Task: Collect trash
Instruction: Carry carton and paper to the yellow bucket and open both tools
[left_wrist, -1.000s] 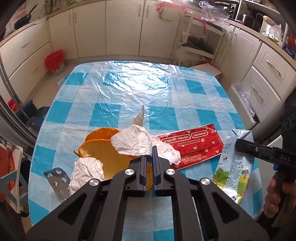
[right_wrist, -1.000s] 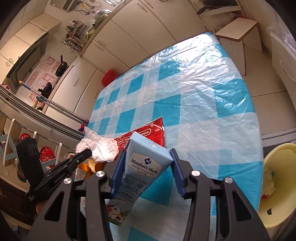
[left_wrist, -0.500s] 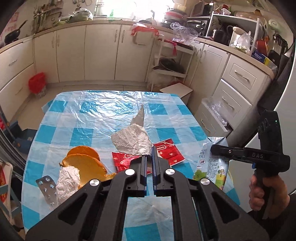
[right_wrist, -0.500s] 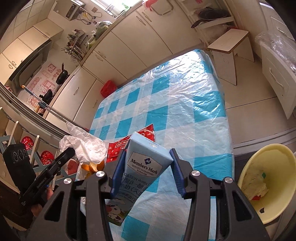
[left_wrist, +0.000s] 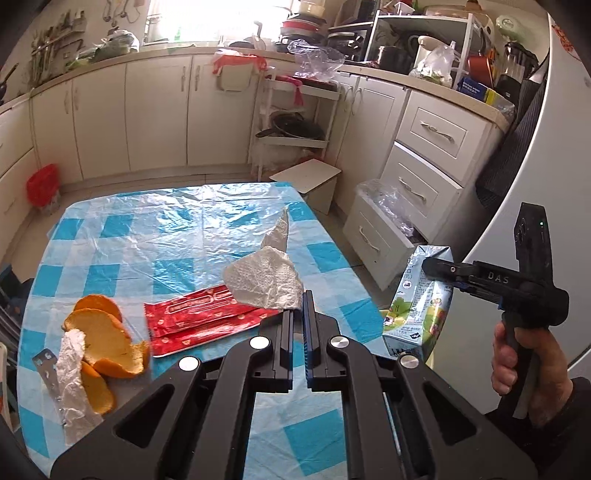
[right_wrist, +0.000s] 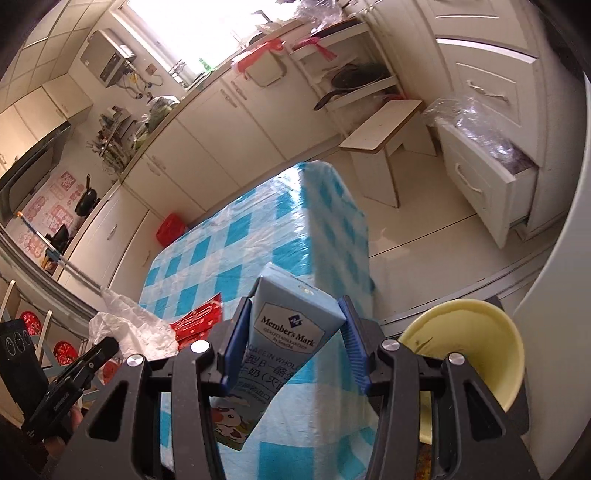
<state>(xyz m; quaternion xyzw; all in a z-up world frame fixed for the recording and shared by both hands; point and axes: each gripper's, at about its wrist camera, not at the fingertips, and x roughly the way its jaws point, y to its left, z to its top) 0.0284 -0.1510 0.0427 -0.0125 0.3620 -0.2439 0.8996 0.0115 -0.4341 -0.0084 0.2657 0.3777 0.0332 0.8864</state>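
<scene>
My left gripper (left_wrist: 298, 308) is shut on a crumpled white tissue (left_wrist: 264, 280) and holds it above the checked table (left_wrist: 166, 240). My right gripper (right_wrist: 295, 332) is shut on a light blue milk carton (right_wrist: 288, 328), tilted, past the table's right edge. The left wrist view shows that carton (left_wrist: 421, 302) in the right gripper (left_wrist: 437, 267), with a person's hand (left_wrist: 517, 354) on the handle. A red wrapper (left_wrist: 207, 317), orange peels (left_wrist: 107, 339), a second tissue (left_wrist: 74, 373) and a blister strip (left_wrist: 46, 365) lie on the table. A yellow bin (right_wrist: 480, 332) stands on the floor at lower right.
White cabinets line the walls, with a half-open drawer (right_wrist: 491, 166) holding a plastic bag at the right. A small wooden stool (right_wrist: 380, 129) and a metal rack with pans (left_wrist: 291, 122) stand beyond the table. A red basket (left_wrist: 42, 184) sits on the floor.
Both grippers have risen and swung right, away from the table's middle. The tissue has come off the orange peels. The carton now hangs past the table's edge, and the yellow bin looks nearer.
</scene>
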